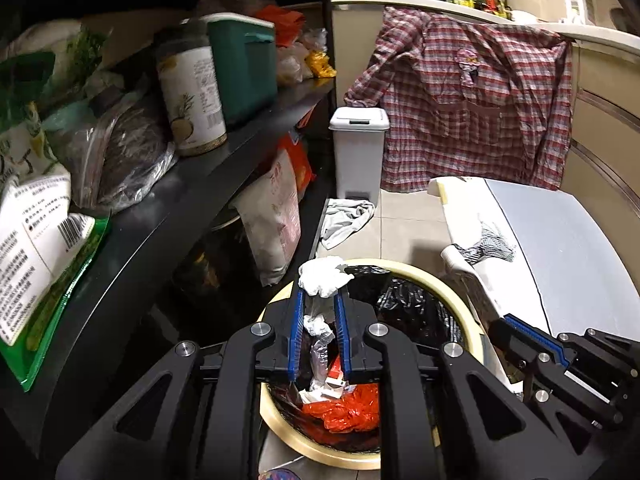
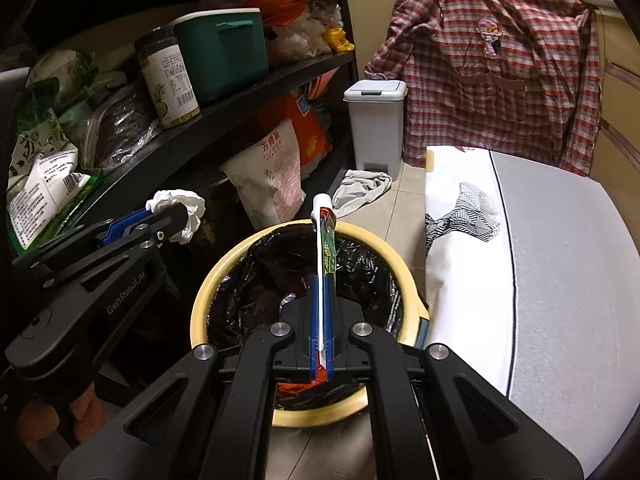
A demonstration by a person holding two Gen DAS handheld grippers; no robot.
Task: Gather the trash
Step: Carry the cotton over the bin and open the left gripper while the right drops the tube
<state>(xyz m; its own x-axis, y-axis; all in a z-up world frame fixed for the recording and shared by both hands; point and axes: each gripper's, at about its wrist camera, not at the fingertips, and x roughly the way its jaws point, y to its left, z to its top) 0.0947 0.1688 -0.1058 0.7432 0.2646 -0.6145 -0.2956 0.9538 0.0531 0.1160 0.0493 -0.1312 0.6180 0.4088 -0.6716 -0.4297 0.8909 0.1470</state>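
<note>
A round cream-rimmed trash bin (image 1: 464, 304) with a black liner stands on the floor below both grippers; it holds red plastic and wrappers. It also shows in the right wrist view (image 2: 208, 292). My left gripper (image 1: 320, 292) is shut on a crumpled white tissue (image 1: 322, 278) above the bin's left rim; the tissue also shows in the right wrist view (image 2: 180, 204). My right gripper (image 2: 322, 280) is shut on a flattened toothpaste tube (image 2: 326, 236) with a white cap, held over the bin opening. The right gripper (image 1: 516, 322) shows at the bin's right side.
A black shelf unit (image 1: 208, 168) full of jars, bags and a green box stands at left. A small white lidded bin (image 1: 358, 152) and a grey rag (image 1: 344, 218) lie behind. A plaid shirt (image 1: 476, 108) hangs over a counter. A white and grey mattress (image 2: 560, 264) fills the right.
</note>
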